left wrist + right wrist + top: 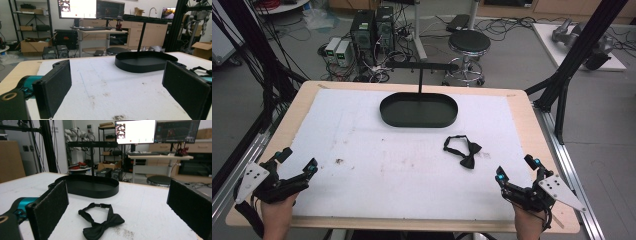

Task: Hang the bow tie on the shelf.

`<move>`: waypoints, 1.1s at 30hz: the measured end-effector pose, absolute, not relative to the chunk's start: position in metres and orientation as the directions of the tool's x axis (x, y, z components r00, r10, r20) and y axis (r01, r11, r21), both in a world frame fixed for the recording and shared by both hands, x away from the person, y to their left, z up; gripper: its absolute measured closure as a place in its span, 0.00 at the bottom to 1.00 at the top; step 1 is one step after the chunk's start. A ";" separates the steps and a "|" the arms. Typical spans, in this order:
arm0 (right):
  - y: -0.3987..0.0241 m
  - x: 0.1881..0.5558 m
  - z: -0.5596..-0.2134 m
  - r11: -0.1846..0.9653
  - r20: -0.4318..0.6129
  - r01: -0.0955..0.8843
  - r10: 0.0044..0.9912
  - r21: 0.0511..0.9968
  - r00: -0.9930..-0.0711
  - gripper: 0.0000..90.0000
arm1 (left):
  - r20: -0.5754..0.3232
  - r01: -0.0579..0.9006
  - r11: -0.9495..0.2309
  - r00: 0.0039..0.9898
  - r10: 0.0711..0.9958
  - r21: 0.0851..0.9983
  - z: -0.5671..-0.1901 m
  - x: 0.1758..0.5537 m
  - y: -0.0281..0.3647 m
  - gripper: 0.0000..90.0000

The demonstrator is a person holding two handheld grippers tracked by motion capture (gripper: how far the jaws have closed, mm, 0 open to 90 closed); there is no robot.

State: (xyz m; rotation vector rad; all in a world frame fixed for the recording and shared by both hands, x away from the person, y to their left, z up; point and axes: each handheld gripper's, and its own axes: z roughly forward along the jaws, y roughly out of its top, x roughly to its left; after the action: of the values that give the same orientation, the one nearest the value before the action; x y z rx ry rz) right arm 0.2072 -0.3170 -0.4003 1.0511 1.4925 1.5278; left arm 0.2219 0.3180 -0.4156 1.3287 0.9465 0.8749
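The black bow tie lies on the white tabletop, at about eleven o'clock from the right gripper and just ahead of its spread, empty fingers (the nearer hand by far). Its strap loops back toward the oval black tray at twelve o'clock. The left gripper rests well apart, fingers released too. No writing is legible.

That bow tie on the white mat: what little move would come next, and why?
Probably the right gripper eases forward toward the bow tie with its jaws wide. The tie lies loose on the mat, nearer this gripper than the left gripper, and nothing is held yet. The black tray with its hanger stand waits behind.
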 end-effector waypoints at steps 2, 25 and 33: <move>-0.318 0.208 -0.401 -0.053 0.066 0.045 0.918 0.998 -0.390 0.03 | -0.056 0.016 0.054 0.386 0.921 0.998 -0.416 0.222 0.318 0.10; -0.286 0.251 -0.382 0.080 -0.017 0.070 0.769 0.994 -0.639 0.03 | -0.053 0.031 0.044 0.392 0.918 0.999 -0.419 0.230 0.315 0.10; -0.273 0.275 -0.385 0.129 -0.018 0.111 0.728 0.985 -0.685 0.03 | -0.050 0.035 0.039 0.396 0.917 0.999 -0.420 0.231 0.314 0.10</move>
State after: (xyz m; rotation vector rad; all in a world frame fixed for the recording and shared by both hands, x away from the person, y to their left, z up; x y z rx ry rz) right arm 0.2748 -0.2734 -0.3845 0.8064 1.9050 1.5936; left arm 0.2309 0.3138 -0.4197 1.3606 0.9428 0.8598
